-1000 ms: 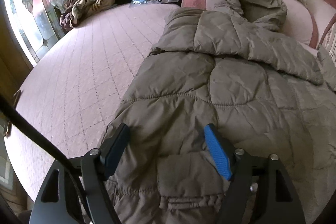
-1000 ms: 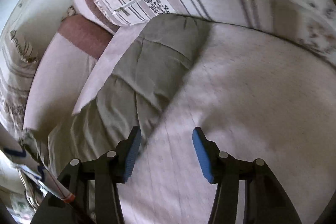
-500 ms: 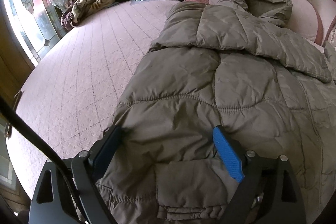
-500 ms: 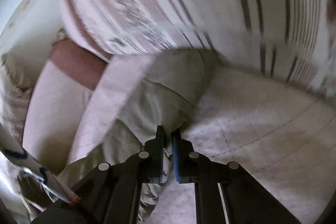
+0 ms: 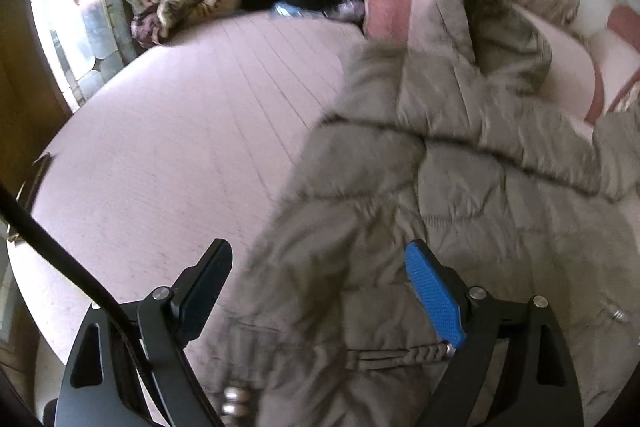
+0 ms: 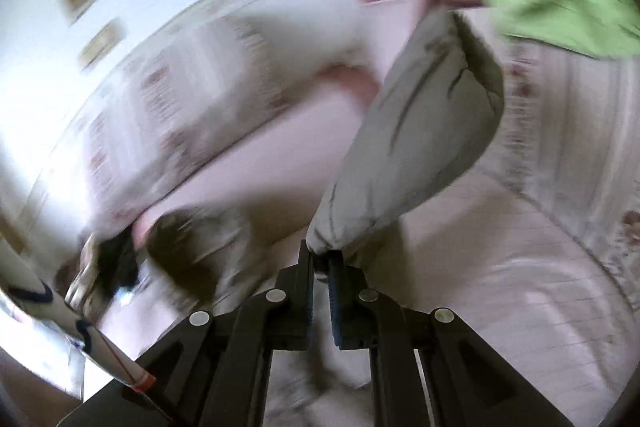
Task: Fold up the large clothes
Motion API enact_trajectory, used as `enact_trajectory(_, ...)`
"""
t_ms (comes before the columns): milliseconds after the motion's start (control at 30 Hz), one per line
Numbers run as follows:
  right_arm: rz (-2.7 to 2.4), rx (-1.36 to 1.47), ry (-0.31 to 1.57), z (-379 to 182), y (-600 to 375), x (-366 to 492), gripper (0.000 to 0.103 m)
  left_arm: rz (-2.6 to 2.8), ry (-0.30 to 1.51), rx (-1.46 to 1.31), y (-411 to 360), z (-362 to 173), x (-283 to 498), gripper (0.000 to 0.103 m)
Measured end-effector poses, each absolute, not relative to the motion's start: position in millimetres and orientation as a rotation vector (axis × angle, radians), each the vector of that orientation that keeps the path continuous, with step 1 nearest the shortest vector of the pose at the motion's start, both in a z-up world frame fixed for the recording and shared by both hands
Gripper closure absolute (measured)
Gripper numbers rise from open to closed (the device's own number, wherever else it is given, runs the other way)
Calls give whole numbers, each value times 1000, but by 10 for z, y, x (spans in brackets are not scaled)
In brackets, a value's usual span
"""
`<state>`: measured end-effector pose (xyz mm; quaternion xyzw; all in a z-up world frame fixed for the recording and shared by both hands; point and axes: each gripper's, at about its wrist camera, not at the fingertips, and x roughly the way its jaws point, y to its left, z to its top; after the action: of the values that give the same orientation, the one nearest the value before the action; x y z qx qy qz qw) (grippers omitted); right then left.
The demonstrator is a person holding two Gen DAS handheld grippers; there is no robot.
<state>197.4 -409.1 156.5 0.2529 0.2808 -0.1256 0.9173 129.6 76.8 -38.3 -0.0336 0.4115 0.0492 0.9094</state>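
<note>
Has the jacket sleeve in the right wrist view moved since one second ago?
Yes. The right tool is shut on the sleeve, which lay flat on the bedspread before and now hangs lifted above it.

Both grippers have black angular frames with silver screws. The left gripper (image 5: 320, 291) wears ribbed blue pads on its fingers (image 5: 434, 301); a black cable (image 5: 52, 251) runs beside it.
</note>
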Motion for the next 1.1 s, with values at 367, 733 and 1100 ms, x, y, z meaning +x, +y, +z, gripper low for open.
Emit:
enact_trajectory(367, -43, 360, 874, 259, -2366, 2517, 96, 152, 803, -161, 1281, -142, 1212, 15)
enact_trajectory(733, 8, 162, 998, -236, -1846, 2415, 40, 184, 811, -227, 1480, -169, 1211, 15)
enact_trajectory(1100, 99, 21, 945, -35, -1117, 2739, 32, 189, 836, -200, 1435, -247, 1263, 15)
